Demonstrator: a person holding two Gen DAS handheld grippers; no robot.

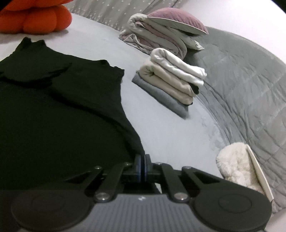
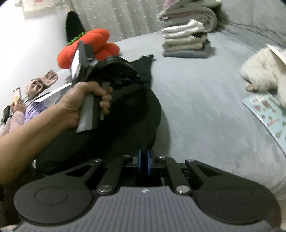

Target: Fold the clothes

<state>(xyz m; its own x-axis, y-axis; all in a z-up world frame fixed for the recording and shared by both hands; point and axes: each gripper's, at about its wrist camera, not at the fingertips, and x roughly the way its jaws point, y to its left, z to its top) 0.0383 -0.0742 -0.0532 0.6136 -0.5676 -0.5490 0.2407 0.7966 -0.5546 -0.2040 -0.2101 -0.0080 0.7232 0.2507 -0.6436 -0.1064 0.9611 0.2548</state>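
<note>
**Black top pinched at both ends, over the bed**

My left hand-held gripper: blue pads pressed together, edge of the black garment caught between them. From this camera the cloth spreads away and to the left across the grey bed, mostly flat. A fold or sleeve lies across its far part. Neck end points toward the orange plush.

My right hand-held gripper: pads closed as well, with a bunched bit of the same black garment rising out of the pinch. Here the cloth is lifted and draped, not flat; it runs up toward my left hand, which grips the other tool's handle. Fingers are wrapped round the grip.

Surroundings:
- Stack of folded clothes on the bed, well apart from the black garment, to its right in the left view. White on top, beige below, grey-blue at the bottom.
- Folded quilt with a mauve pillow behind the stack.
- Grey quilted blanket along the far right side.
- White fluffy item near the right edge of the bed; cannot tell what it is.
- Pale blue patterned sheet or booklet beside it in the right view.
- Dotted curtain at the back.
</note>
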